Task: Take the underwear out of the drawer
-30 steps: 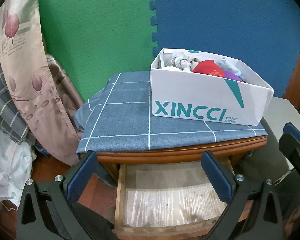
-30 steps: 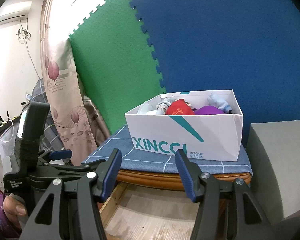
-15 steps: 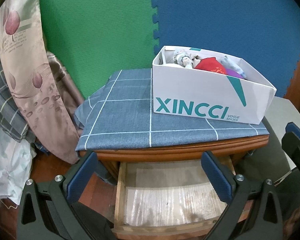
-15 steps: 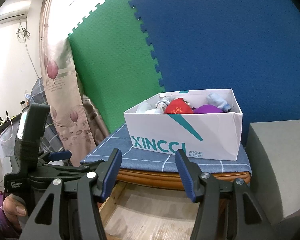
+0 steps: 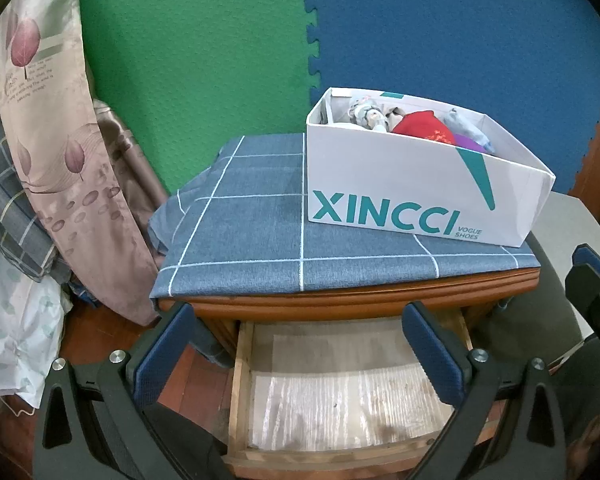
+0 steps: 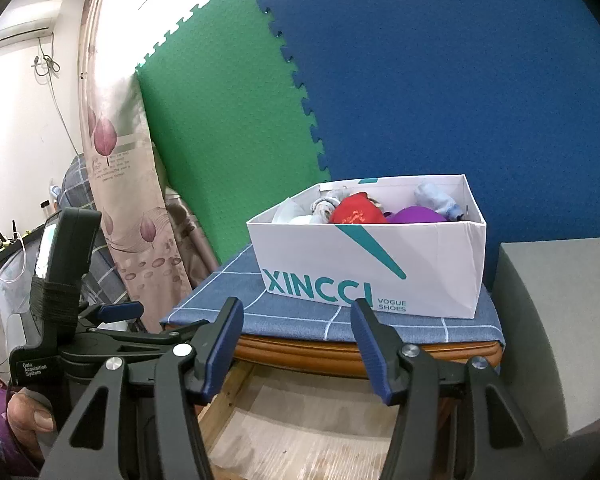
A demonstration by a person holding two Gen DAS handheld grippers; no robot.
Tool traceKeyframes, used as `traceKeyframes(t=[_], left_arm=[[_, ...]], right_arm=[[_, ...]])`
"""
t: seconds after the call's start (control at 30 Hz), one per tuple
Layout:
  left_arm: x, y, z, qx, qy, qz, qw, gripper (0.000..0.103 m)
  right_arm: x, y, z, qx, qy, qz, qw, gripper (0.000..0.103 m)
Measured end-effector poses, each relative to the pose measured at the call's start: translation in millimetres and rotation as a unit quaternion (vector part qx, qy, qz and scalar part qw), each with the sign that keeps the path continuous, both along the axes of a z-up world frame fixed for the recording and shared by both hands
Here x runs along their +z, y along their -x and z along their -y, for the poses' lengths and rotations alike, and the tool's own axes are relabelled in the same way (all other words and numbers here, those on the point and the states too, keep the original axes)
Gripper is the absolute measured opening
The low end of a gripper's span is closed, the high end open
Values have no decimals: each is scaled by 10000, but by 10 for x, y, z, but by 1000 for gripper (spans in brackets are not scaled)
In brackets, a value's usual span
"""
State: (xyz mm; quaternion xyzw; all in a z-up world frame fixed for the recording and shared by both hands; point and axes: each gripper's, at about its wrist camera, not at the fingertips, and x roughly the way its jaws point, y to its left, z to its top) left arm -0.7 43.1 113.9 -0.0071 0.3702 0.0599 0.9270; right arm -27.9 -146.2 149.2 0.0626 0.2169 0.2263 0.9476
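Note:
The wooden drawer (image 5: 236, 376) is pulled open under the nightstand and shows only a pale liner; it also shows in the right wrist view (image 6: 316, 436). A white XINCCI shoebox (image 5: 412, 196) on the nightstand top holds rolled underwear: a red piece (image 5: 420, 130), a purple one (image 6: 418, 215) and pale ones. The shoebox also shows in the right wrist view (image 6: 372, 264). My left gripper (image 5: 296, 316) is open and empty above the drawer. My right gripper (image 6: 298, 312) is open and empty, in front of the box.
A blue checked cloth (image 5: 244, 232) covers the nightstand top. A floral curtain (image 5: 56, 152) and bedding hang at the left. Green and blue foam mats line the wall. A grey surface (image 6: 560, 320) stands at the right. The left gripper's body (image 6: 60, 280) is at the right view's left.
Both views have shifted slightly: the shoebox sits a little lower in the left wrist view and a little higher in the right. Both grippers stay open and empty.

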Motion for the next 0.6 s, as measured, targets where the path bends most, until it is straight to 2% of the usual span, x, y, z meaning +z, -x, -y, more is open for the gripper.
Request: traceKeyframes(t=[0.6], left_arm=[[-57,-4,-19,13,22,-71,10000,103]], right_arm=[[-20,6,-7,3,-7,-32,10000,57]])
